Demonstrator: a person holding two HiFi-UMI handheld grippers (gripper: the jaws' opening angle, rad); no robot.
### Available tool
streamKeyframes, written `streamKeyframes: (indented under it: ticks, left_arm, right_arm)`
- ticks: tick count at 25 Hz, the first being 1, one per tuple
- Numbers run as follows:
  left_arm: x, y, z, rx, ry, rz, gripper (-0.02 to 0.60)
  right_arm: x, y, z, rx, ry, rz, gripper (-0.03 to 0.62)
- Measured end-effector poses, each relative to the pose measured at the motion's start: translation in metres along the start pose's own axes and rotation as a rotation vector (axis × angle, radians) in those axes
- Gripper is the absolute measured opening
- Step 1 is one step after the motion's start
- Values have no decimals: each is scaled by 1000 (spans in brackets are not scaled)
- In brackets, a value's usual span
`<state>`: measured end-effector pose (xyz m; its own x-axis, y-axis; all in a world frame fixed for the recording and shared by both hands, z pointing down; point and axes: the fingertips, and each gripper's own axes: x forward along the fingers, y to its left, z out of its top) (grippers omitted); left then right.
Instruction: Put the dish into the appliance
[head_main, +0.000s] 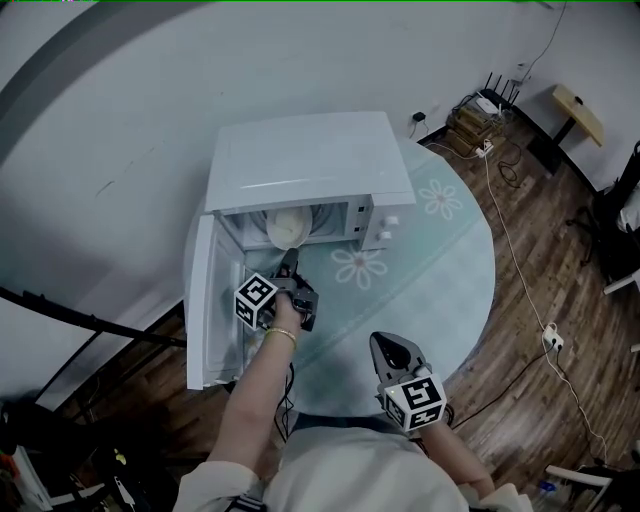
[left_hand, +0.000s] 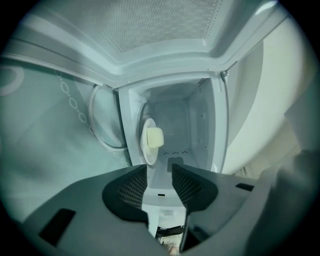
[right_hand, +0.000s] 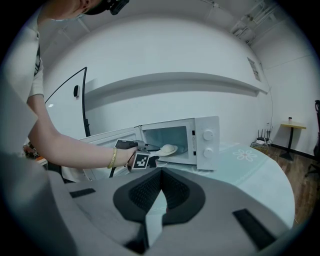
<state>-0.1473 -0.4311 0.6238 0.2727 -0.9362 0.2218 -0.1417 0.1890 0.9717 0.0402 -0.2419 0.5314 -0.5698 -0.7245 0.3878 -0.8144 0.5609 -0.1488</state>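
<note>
A round table under a pale green cloth printed with white flowers stands on a dark wooden floor by a plain white wall, and carries a white box-shaped microwave oven. The white oven door hangs fully open to the left of the oven mouth. The white round dish, with a pale cream lump of food on it, rests inside the oven cavity, towards its left wall, so the placing appears complete. The left gripper is held just outside the oven mouth and points into it; its jaws stand well apart with nothing between them, and the dish lies ahead of the tips, clear of both pads. The right gripper is held well back from the oven, near the person's body, with its jaws closed tip to tip on nothing. The step in hand is judged to be the withdrawal. Draw the left gripper straight back along the line of the cavity, with the jaws kept apart, so that neither pad catches the dish rim. Keep clear of the oven frame and the inner face of the door. Once the gripper is outside the door's swing, push the door at its free edge, and confirm that the dish sits fully behind the oven sill first.
</note>
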Motion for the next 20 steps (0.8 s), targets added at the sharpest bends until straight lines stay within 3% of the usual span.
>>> streamKeyframes:
  ticks: [4,6,14,20]
  left_arm:
    - [-31,-17,-18,142,26,-3,43]
    - [-49,-27,-28,215,41,-17,15]
    - [-128,-53,-81,573,142,-44,9]
    - [-181,-61,-111,772,170,-34,9]
  right_arm:
    - [-12,2,-1,-3,-8,-2,5]
    - [-18,2,-1,6,-12,-11,5]
    - [-47,12,-4,25,-49,0,5]
    - [-67,18,-10,31,-69,8,5]
